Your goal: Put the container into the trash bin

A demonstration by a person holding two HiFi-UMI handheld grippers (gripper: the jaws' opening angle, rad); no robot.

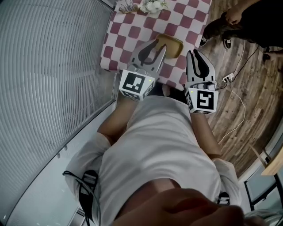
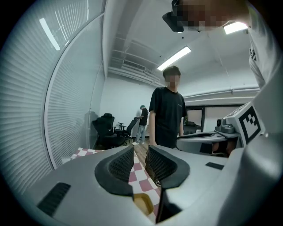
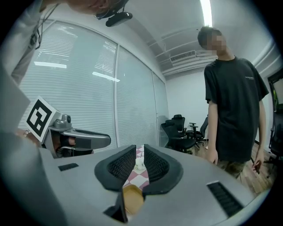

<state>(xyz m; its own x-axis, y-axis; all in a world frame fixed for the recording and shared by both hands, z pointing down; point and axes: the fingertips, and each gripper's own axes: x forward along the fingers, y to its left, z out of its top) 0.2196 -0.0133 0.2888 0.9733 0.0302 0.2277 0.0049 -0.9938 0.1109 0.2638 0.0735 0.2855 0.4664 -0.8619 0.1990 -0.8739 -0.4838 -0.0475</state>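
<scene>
Slatted window blinds (image 1: 48,66) fill the left of the head view, and a wooden floor (image 1: 247,97) lies to the right. At top, a tabletop (image 1: 132,33) carries a red-and-white checked cloth. A standing person in a dark T-shirt (image 2: 168,114) (image 3: 234,106) is beyond the table, with black office chairs (image 2: 106,128) (image 3: 179,128) further back.

The left gripper (image 1: 158,45) (image 2: 140,152) and the right gripper (image 1: 193,53) (image 3: 139,152) are held side by side over the near edge of the tabletop, pointing nearly level toward it. On each, the ribbed pads stand a narrow slot apart with nothing pressed between them. Only the checked cloth shows through the gaps.

The container (image 1: 170,44), a shallow tan tray, lies on the cloth near the tabletop's near edge, ahead of and between the two grippers. The left gripper's tip overlaps it in the head view, and contact cannot be judged. It appears low in each gripper view, beyond the jaws (image 2: 143,204) (image 3: 131,197).

White crumpled items (image 1: 152,6) lie at the far edge. A white cable with a power strip (image 1: 227,78) lies on the floor.
</scene>
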